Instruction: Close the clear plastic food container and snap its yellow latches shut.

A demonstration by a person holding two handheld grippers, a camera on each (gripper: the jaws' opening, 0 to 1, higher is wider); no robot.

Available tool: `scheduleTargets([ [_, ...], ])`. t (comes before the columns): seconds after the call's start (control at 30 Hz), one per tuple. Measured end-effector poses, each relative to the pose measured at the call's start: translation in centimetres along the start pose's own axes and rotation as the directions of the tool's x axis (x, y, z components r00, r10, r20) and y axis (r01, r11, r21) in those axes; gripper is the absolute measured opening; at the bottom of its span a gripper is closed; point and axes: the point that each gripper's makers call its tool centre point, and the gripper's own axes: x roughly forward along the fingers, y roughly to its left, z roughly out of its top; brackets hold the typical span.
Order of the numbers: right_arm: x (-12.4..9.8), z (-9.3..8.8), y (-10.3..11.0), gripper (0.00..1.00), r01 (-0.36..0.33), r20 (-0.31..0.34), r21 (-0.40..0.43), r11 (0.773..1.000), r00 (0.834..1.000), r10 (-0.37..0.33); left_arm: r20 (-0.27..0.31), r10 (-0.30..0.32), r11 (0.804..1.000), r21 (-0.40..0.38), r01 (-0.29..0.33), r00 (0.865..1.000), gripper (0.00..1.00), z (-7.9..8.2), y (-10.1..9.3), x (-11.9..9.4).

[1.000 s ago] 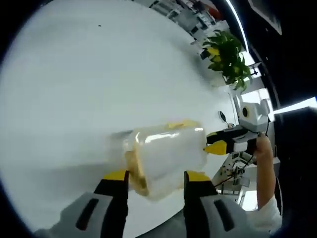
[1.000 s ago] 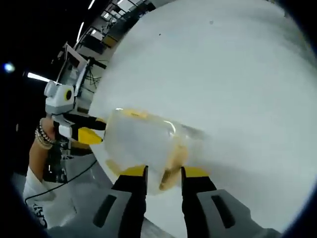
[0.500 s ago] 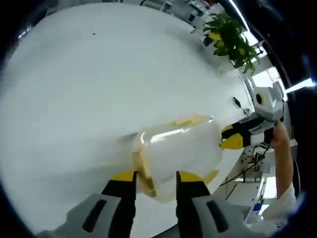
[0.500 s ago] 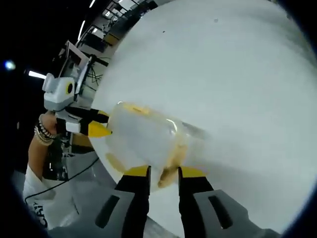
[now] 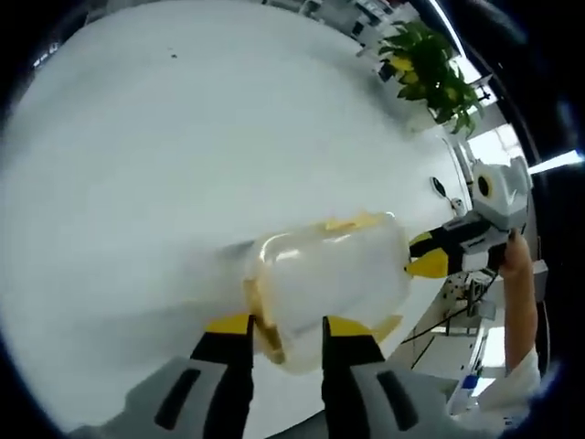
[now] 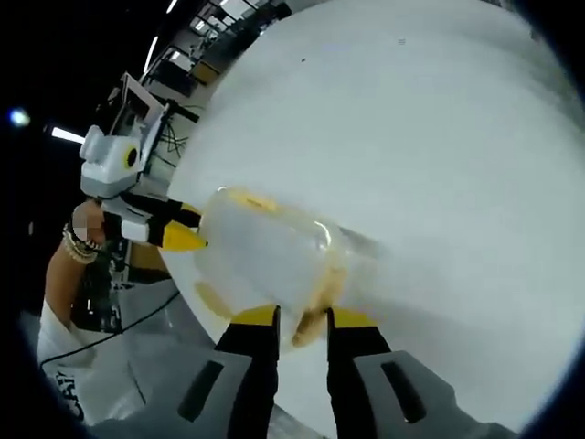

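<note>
Left gripper [image 5: 286,331]: jaws drawn close together and pinched on the yellow latch [image 5: 265,320] at the near end of the clear container [image 5: 331,274]. Right gripper [image 6: 303,322]: jaws likewise narrowed and clamped on the yellow latch [image 6: 320,302] at the opposite end. In the left gripper view the right gripper's yellow tips [image 5: 428,263] are seen against the far end wall; in the right gripper view the left gripper's tips [image 6: 178,236] are seen the same way at the other end. The box is thus held between the two tools, end to end.

Container located near the edge of a white table [image 5: 183,137], lid apparently down. Whether it rests on the surface or is lifted slightly cannot be told. A further strip of yellow [image 5: 355,221] is noted along the far long side; whether it is snapped cannot be told.

Handling, judged: thin clear plastic, light and seemingly empty, walls likely to flex if squeezed. The smooth sides are judged slippery, so the box could skate across the table under a one-sided push. Hold is best taken at the latch tabs and rim, where the plastic is stiffest, with pressure from both ends opposed.

Beyond the table: a potted plant [image 5: 428,69] and a person's forearm [image 5: 519,302].
</note>
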Motion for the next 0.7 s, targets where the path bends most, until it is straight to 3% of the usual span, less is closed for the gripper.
scheduleTargets([
  [0.07, -0.1, 0.0, 0.0, 0.15, 0.0, -0.002, -0.006, 1.0, 1.0, 0.0, 0.016, 0.007, 0.999, 0.038, -0.008, 1.0, 0.2, 0.2, 0.6, 0.0],
  [0.33, -0.2, 0.0, -0.2, 0.14, -0.004, 0.001, 0.006, 1.0, 1.0, 0.004, 0.028, 0.001, 1.0, 0.028, -0.002, 1.0, 0.2, 0.1, 0.6, 0.1],
  [0.6, 0.1, 0.0, -0.3, 0.12, -0.045, 0.007, 0.093, 0.995, 0.999, 0.044, 0.034, -0.018, 1.0, -0.013, 0.019, 0.999, 0.2, -0.1, 0.7, 0.2],
  [0.63, 0.1, -0.7, 0.5, 0.11, -0.086, -0.016, 0.145, 0.986, 0.996, 0.089, 0.029, -0.014, 1.0, -0.015, 0.014, 0.999, 0.2, -0.2, 0.7, 0.3],
  [0.7, 0.9, -0.3, -0.4, 0.11, -0.075, 0.01, 0.14, 0.987, 0.997, 0.074, 0.032, -0.019, 1.0, -0.02, 0.02, 0.999, 0.2, -0.2, 0.8, 0.4],
])
